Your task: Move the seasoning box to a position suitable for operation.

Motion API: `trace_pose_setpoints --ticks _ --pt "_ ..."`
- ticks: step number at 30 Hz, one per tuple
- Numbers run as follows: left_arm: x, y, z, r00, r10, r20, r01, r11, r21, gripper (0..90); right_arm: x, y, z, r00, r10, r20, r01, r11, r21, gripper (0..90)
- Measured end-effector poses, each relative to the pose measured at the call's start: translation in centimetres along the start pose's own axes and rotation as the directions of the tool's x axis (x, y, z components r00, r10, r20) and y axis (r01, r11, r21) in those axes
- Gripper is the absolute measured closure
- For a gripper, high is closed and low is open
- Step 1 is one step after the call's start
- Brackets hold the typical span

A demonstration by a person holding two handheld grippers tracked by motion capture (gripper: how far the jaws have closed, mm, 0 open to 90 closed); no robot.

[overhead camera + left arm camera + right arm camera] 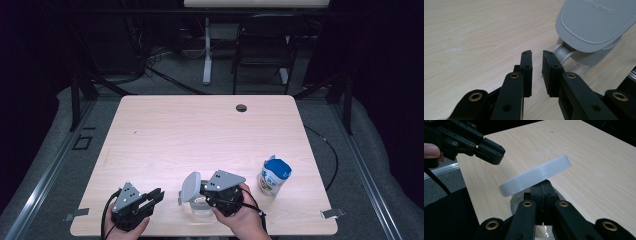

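A clear container [200, 206] with a grey hinged lid [190, 186] stands near the table's front edge. The lid [535, 175] is swung up and tilted above the container's mouth [515, 203]. My right gripper [542, 185] reaches in under the lid, jaws pressed together on what looks like the container's rim. My left gripper [537, 53] hovers low over the wood just left of the container [584, 58], near the lid's hinge [564, 51]. Its jaws stand a narrow gap apart with nothing between them. In the high view it sits at the front left [157, 194].
A white bottle with a blue cap [274, 176] stands to the right of the right hand. The wooden table [200, 130] has a cable hole [241, 107] at the back. A chair [265, 45] and desk leg stand beyond it.
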State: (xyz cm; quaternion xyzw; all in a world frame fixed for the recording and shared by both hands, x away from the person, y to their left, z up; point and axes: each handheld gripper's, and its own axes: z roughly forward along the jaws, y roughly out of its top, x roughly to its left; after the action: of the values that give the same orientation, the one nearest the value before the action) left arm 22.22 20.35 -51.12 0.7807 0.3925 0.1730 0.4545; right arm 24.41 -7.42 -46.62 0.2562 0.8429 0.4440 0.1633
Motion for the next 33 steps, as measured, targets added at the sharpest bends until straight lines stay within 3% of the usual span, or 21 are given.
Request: trace_pose_setpoints --ticks 33 --pt "0.1 -0.1 0.0 1.0 -0.001 -0.003 0.001 1.0 -0.004 79.0 1.6 1.6 0.5 0.9982 -0.056 -0.022 0.056 0.998 -0.019 89.8"
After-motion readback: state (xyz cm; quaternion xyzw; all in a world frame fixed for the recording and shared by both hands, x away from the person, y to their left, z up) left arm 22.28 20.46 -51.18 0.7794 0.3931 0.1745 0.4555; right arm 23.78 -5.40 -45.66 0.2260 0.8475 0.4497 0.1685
